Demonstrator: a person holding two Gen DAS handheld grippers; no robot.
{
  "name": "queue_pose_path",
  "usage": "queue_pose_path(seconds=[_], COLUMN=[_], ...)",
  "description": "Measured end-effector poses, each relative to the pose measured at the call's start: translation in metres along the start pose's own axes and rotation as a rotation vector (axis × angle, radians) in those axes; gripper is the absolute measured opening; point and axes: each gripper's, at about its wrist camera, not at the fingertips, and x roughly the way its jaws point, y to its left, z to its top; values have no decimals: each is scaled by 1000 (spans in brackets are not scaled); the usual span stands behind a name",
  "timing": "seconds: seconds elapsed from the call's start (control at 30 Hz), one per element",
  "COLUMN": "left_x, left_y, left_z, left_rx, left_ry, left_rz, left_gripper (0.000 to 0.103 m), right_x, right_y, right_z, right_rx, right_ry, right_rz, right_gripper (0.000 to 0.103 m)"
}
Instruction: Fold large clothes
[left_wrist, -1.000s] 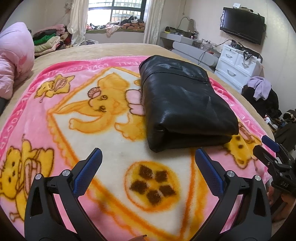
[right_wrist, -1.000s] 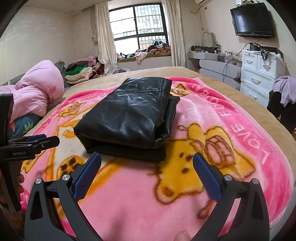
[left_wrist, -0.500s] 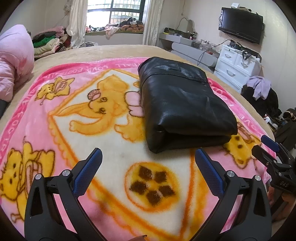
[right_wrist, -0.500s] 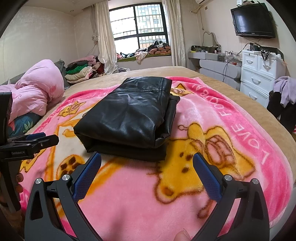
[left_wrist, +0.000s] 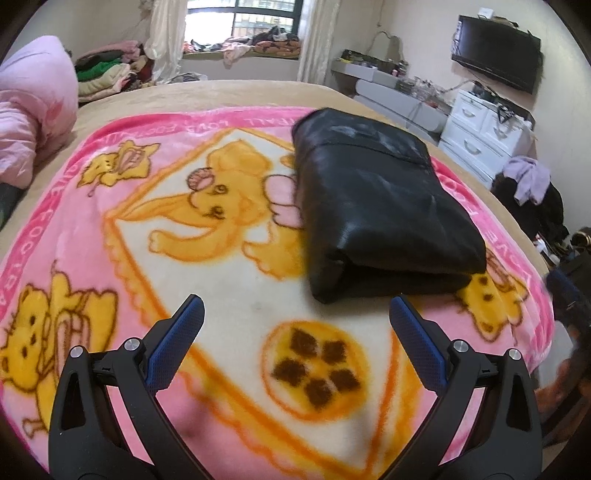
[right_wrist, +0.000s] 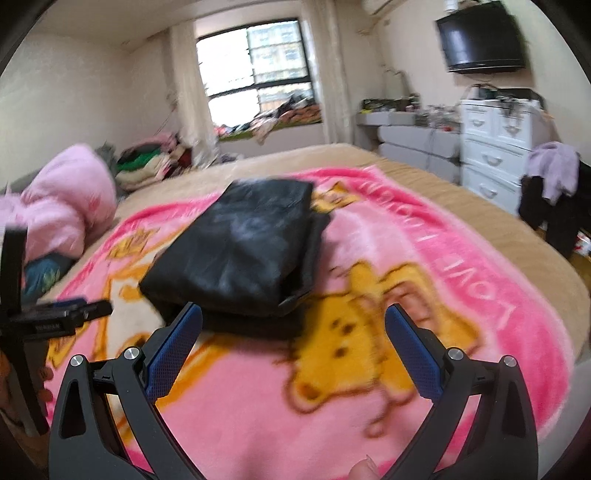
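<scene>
Left wrist view: black leather jacket (left_wrist: 384, 206) sits folded on the pink blanket (left_wrist: 184, 258); left tongs (left_wrist: 295, 321) and right tongs (right_wrist: 293, 325) hang apart, empty, job seemingly done.

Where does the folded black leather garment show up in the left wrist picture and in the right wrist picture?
Left wrist view: the folded black garment lies right of centre on the pink cartoon blanket, beyond the open left gripper.
Right wrist view: it lies left of centre, just beyond the open right gripper.
Shared landmark: the wall-mounted TV, at upper right in both views.
</scene>
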Motion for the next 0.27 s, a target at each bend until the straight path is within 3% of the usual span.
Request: queue_pose_path(seconds=[0.13, 0.2, 0.27], left_x=[-7, -14, -23], left_y=[37, 74, 125], left_z=[16, 28, 39], left_rx=[-81, -140, -195], left_ry=[3, 5, -3], left_rz=[43, 68, 142], left_gripper=[94, 94, 94], right_x=[-48, -60, -57], right_y=[-85, -156, -218], right_z=[29, 24, 3], right_rx=[124, 217, 296], right_ry=[-67, -16, 81], right_rz=[-270, -413, -528], right_gripper=[98, 98, 98])
